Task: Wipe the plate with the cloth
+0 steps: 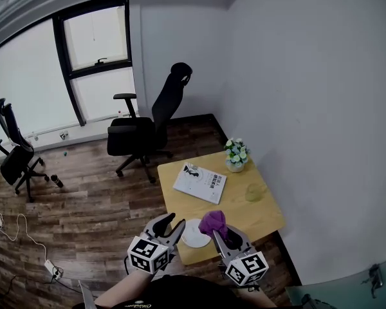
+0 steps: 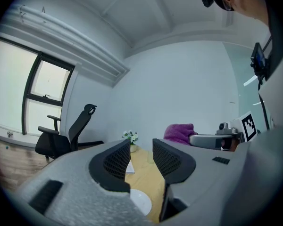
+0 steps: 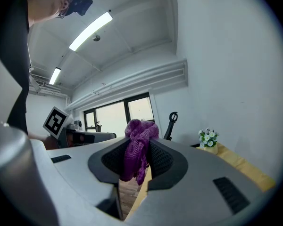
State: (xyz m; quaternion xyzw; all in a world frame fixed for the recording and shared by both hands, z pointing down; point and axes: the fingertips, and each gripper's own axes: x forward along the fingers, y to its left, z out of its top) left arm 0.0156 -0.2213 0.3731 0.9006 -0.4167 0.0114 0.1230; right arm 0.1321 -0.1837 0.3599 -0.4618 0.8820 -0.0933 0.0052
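Note:
A white plate [image 1: 195, 233] lies near the front edge of the small wooden table [image 1: 260, 214]; the left gripper view catches it low between the jaws [image 2: 140, 202]. My right gripper [image 1: 220, 232] is shut on a purple cloth [image 1: 213, 222], held just above the plate's right side. The cloth [image 3: 137, 147] bulges out from between the right jaws. My left gripper [image 1: 171, 226] is open and empty at the plate's left edge, with a clear gap between its jaws [image 2: 141, 150]. The cloth also shows in the left gripper view [image 2: 180, 132].
On the table lie a white book [image 1: 200, 182], a pot of white flowers [image 1: 236, 154] and a pale green cup [image 1: 255, 192]. A black office chair [image 1: 148, 131] stands behind the table, another [image 1: 14, 153] at far left. A white wall runs along the right.

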